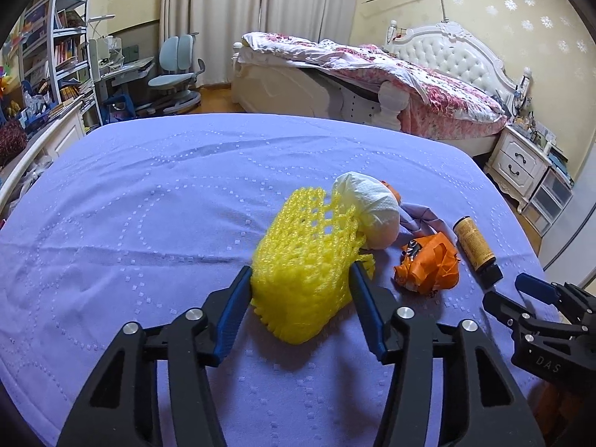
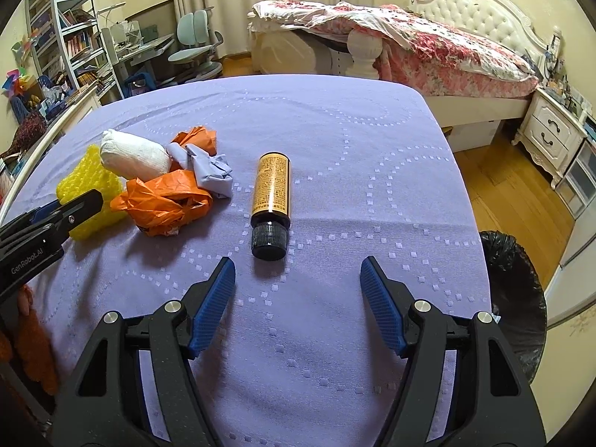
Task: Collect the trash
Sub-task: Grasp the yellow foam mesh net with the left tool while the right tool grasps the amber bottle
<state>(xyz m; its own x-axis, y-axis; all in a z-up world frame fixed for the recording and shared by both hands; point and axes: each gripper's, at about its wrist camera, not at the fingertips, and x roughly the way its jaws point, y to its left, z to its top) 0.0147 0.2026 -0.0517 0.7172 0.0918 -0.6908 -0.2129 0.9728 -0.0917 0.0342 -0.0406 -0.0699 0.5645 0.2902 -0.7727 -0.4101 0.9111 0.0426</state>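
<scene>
- Our left hand-held gripper [image 1: 300,279] has its jaws spread around the yellow foam net [image 1: 301,260]; both pads seem to touch its sides, though we cannot tell whether they are pressing it yet.
- Our right hand-held gripper [image 2: 298,273] is wide open and holds nothing; the brown bottle [image 2: 270,201] lies just ahead of it, cap toward us, slightly toward its left finger.
- Beyond the net sit a white wad [image 1: 372,212], an orange wrapper [image 1: 428,264] and a scrap of lilac cloth [image 2: 208,171], all on the lilac bed cover [image 1: 149,205].
- The black-lined bin [image 2: 510,298] stands to the right of the right hand-held gripper, off the bed's edge.
- To do this well, we should squeeze gently: the net is soft and will likely crush, so close until it stops slipping, then lift clear of the wad before carrying it over.
</scene>
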